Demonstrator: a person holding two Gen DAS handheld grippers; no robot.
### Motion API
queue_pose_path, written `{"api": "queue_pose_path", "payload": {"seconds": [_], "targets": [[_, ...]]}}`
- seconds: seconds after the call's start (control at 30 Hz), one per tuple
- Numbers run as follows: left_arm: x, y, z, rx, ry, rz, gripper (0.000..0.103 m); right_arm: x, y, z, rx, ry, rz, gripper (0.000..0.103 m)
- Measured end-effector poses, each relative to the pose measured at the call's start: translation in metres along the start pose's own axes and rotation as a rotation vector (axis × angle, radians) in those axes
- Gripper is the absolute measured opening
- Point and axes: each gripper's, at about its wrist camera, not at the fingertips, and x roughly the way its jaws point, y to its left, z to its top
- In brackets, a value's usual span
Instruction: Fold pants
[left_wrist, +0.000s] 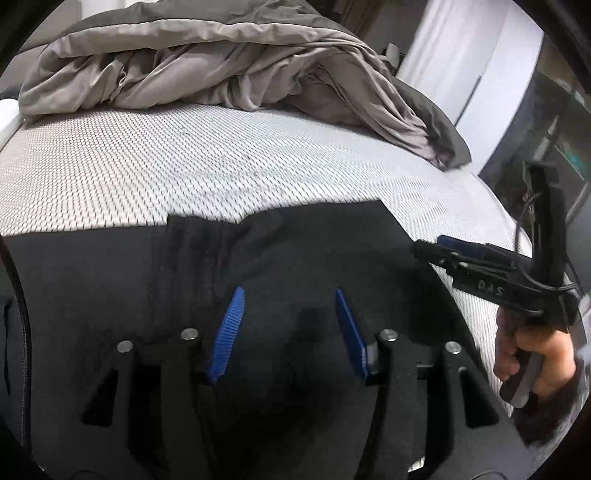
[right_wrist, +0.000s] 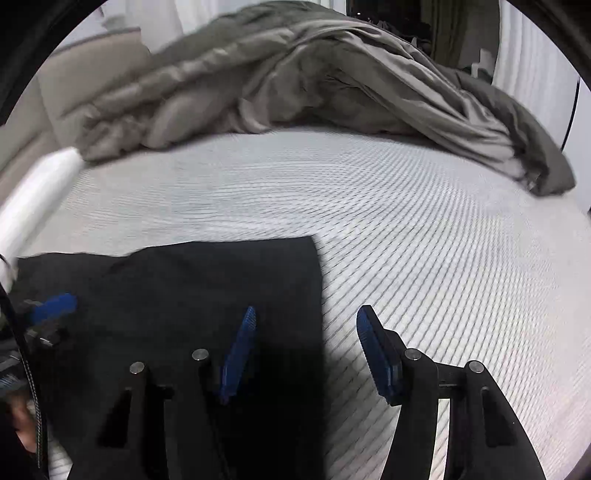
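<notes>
Black pants (left_wrist: 277, 258) lie flat on a white patterned mattress (left_wrist: 184, 166), with a straight far edge and a corner at the right. My left gripper (left_wrist: 290, 295) is open above the middle of the pants, holding nothing. My right gripper (right_wrist: 306, 317) is open over the pants' right edge (right_wrist: 221, 280), its left finger above the cloth and its right finger above the bare mattress (right_wrist: 406, 221). The right gripper also shows in the left wrist view (left_wrist: 428, 247), beside the pants' right edge. The left gripper shows at the left edge of the right wrist view (right_wrist: 51, 306).
A crumpled grey duvet (left_wrist: 207, 62) is heaped across the far side of the bed, also in the right wrist view (right_wrist: 295, 74). A white wall or wardrobe (left_wrist: 461, 74) stands at the far right. A white bed rail (right_wrist: 37, 195) runs along the left.
</notes>
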Motion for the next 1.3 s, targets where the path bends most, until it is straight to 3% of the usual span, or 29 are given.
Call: {"api": "queue_pose_path", "payload": {"seconds": [0.1, 0.13, 0.17, 0.23, 0.37, 0.43, 0.5, 0.6, 0.7, 0.73, 0.83, 0.9, 0.97, 1.0, 1.07, 1.17, 1.3], "targets": [[0.009, -0.01, -0.018, 0.084, 0.066, 0.068, 0.055, -0.002, 0.03, -0.021, -0.066, 0.054, 0.134, 0.058], [0.012, -0.011, -0.024, 0.103, 0.075, 0.078, 0.055, 0.005, 0.046, -0.029, -0.108, 0.083, 0.141, 0.058], [0.012, -0.01, -0.029, 0.118, 0.076, 0.065, 0.055, 0.018, 0.058, -0.041, -0.176, 0.128, 0.093, 0.058], [0.004, -0.008, -0.035, 0.139, 0.073, 0.052, 0.055, 0.019, 0.064, -0.054, -0.263, 0.113, 0.031, 0.058], [-0.023, 0.011, -0.039, 0.05, 0.063, 0.039, 0.055, -0.001, 0.007, -0.051, -0.148, 0.099, -0.148, 0.06], [-0.038, 0.014, -0.035, 0.004, 0.028, -0.03, 0.056, -0.014, -0.026, -0.053, 0.03, 0.085, -0.046, 0.059], [-0.044, 0.009, -0.034, 0.025, -0.006, -0.056, 0.062, -0.028, -0.032, -0.052, 0.133, 0.048, -0.018, 0.059], [-0.027, -0.007, -0.037, 0.084, 0.043, -0.002, 0.063, -0.039, 0.008, -0.055, 0.046, -0.027, 0.037, 0.059], [-0.008, -0.014, -0.043, 0.138, 0.107, 0.046, 0.063, -0.018, 0.058, -0.063, -0.129, 0.051, 0.115, 0.059], [-0.007, -0.016, -0.046, 0.176, 0.118, 0.056, 0.063, -0.008, 0.07, -0.071, -0.195, 0.103, 0.102, 0.059], [-0.014, -0.018, -0.055, 0.262, 0.138, 0.063, 0.063, -0.01, 0.069, -0.085, -0.291, 0.09, 0.088, 0.059], [-0.02, -0.016, -0.064, 0.304, 0.151, 0.073, 0.063, -0.02, 0.048, -0.089, -0.278, 0.097, 0.042, 0.059], [-0.026, -0.011, -0.067, 0.298, 0.162, 0.082, 0.063, -0.023, 0.022, -0.091, -0.228, 0.101, -0.061, 0.071], [-0.032, -0.008, -0.064, 0.275, 0.156, 0.058, 0.063, -0.019, 0.013, -0.09, -0.178, 0.096, -0.062, 0.072], [-0.05, 0.005, -0.052, 0.176, 0.096, -0.033, 0.063, -0.016, -0.017, -0.083, 0.008, 0.091, 0.076, 0.072], [-0.073, 0.033, -0.037, 0.007, 0.008, -0.09, 0.063, -0.019, -0.053, -0.083, 0.225, 0.053, 0.231, 0.072], [-0.077, 0.077, -0.029, -0.201, -0.04, 0.022, 0.063, 0.004, -0.066, -0.093, 0.398, 0.101, 0.457, 0.071]]}}
